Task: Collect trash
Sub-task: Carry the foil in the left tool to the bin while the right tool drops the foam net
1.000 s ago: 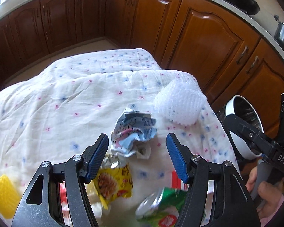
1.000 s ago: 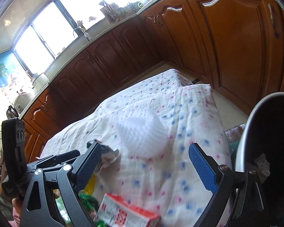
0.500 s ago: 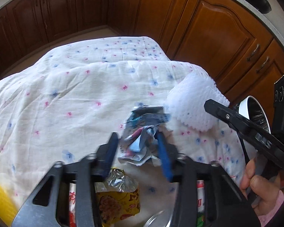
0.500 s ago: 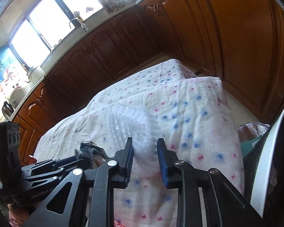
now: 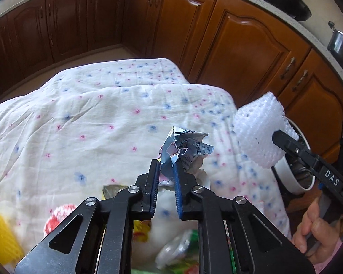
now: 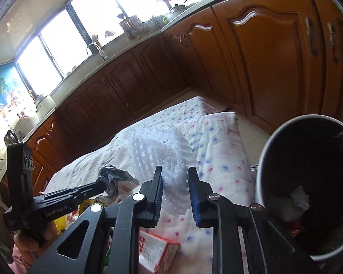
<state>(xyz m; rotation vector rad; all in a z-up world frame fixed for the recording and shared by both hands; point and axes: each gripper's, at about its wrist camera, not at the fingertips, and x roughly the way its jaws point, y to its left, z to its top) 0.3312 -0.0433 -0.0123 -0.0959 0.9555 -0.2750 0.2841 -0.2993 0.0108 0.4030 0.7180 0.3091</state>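
2 tongs: left tongs (image 5: pixel 166 171), right tongs (image 6: pixel 175 183). 1 crumpled wrapper (image 5: pixel 185 150). 1 white foam net (image 5: pixel 258 132). 1 yellow foam net (image 5: pixel 2 237). 1 red-white carton (image 6: pixel 157 251). 1 trash bin (image 6: pixel 269 148). 1 floral cloth (image 5: pixel 103 118). Remaining snack packets blurred, count unclear.

Both cameras sit just behind their own fingers and look forward along them, low and close over the flowered cloth (image 5: pixel 98 114). The left wrist view faces across the cloth toward the brown cabinets (image 5: pixel 240 52), with the right gripper (image 5: pixel 285 141) entering at its right edge. The right wrist view tilts more upward, taking in the windows (image 6: pixel 84 29) and counter, with the left gripper (image 6: pixel 103 186) entering at its lower left and the bin (image 6: pixel 265 159) close at its right. Both views share the cloth, the white foam net (image 5: pixel 258 132) and the crumpled wrapper (image 5: pixel 185 150).
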